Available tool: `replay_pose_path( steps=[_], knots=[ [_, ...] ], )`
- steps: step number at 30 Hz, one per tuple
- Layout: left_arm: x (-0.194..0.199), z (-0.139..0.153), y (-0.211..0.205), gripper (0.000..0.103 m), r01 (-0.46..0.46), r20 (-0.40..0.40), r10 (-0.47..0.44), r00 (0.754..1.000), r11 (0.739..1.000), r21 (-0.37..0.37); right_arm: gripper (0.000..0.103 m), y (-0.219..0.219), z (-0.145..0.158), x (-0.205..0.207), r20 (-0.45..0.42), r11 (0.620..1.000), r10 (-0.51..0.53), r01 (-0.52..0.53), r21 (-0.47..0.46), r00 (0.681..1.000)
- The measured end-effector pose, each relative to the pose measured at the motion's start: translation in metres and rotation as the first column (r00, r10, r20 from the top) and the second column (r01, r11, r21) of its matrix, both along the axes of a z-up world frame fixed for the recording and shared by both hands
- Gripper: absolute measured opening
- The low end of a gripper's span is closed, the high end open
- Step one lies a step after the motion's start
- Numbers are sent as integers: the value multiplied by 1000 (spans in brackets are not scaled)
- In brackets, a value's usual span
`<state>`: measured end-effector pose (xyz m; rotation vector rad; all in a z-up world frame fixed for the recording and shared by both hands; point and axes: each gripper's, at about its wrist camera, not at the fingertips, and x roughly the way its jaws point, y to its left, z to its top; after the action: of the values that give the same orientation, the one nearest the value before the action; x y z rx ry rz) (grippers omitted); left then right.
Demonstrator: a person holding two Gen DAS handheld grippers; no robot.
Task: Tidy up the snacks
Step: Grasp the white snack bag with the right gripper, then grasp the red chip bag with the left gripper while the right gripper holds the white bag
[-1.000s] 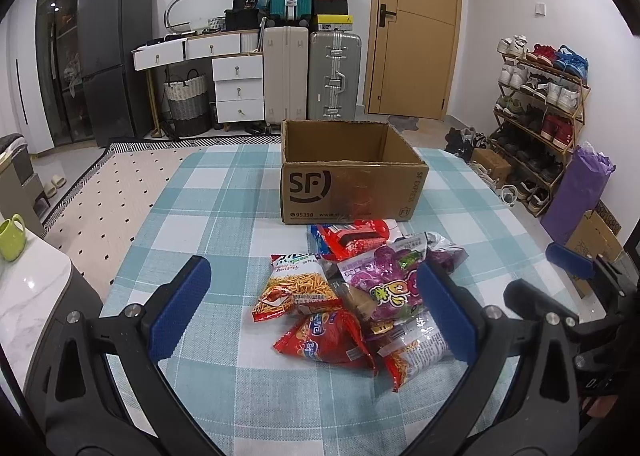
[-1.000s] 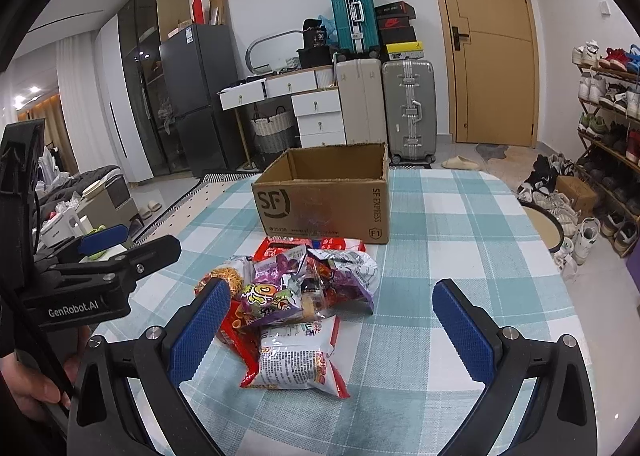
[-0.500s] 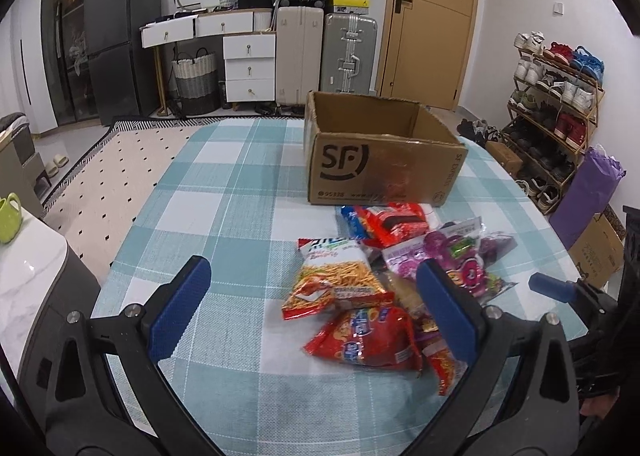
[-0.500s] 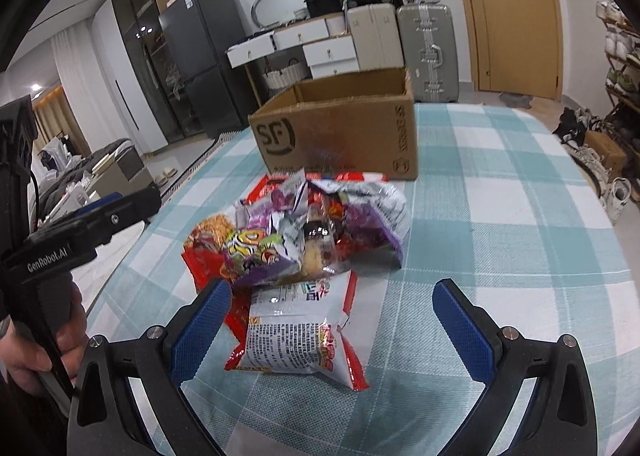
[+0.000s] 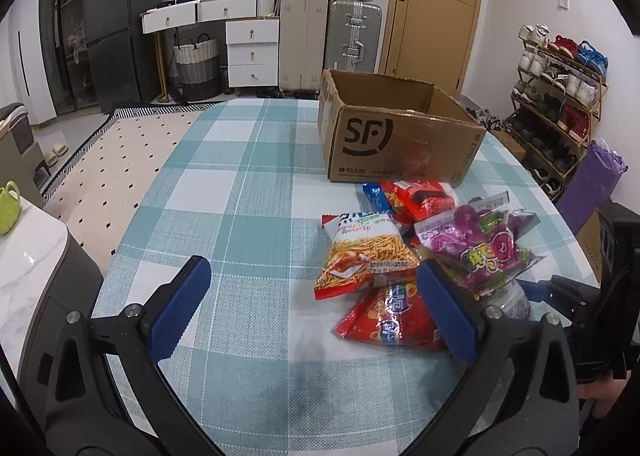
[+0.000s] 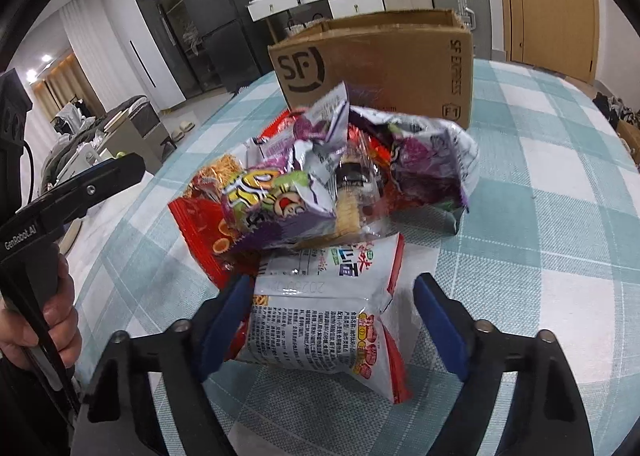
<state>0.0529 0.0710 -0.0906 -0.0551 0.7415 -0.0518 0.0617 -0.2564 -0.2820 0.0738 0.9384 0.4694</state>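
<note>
Snack packets (image 5: 424,256) heaped on a checked tablecloth (image 5: 240,183), just in front of an open SF cardboard box (image 5: 400,143).

Left wrist view: the heap fills the centre right of the frame, a noodle-stick packet (image 5: 366,252) topmost on its left side and a purple packet (image 5: 480,244) on its right; the left gripper (image 5: 314,308) hangs with its fingers spread wide, nothing between them. Right wrist view: the right gripper (image 6: 334,320), at lower centre, has its fingers apart, straddling a white packet (image 6: 320,320) at the heap's near edge; the left pad seems to meet the packet, the right pad stands clear.
</note>
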Motion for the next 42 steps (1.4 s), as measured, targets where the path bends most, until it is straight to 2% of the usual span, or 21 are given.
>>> replay_pose_path(
  steps=[4, 7, 9, 23, 35, 42],
  knots=[
    [-2, -5, 3, 103, -8, -17, 8, 1000, 1000, 2, 65, 4, -4, 0, -5, 999, 33, -33, 13, 999],
    [1, -12, 4, 102, 2, -46, -3, 999, 1000, -14, 61, 5, -5, -2, 9, 1000, 29, -29, -2, 1000],
    [1, -15, 5, 102, 4, -66, -6, 998, 1000, -30, 57, 3, -4, -2, -1, 999, 25, -25, 20, 1000],
    [-8, -24, -8, 102, 71, -132, -82, 988, 993, -90, 57, -30, 19, -33, 36, 994, -12, 8, 109, 999],
    [-5, -28, -36, 102, 136, -153, -149, 977, 987, -91, 57, -72, 41, -67, 95, 981, -84, 66, 180, 992],
    [4, -34, -43, 102, 127, -175, -141, 974, 988, -93, 57, -87, 56, -88, 134, 977, -114, 87, 193, 984]
  ],
)
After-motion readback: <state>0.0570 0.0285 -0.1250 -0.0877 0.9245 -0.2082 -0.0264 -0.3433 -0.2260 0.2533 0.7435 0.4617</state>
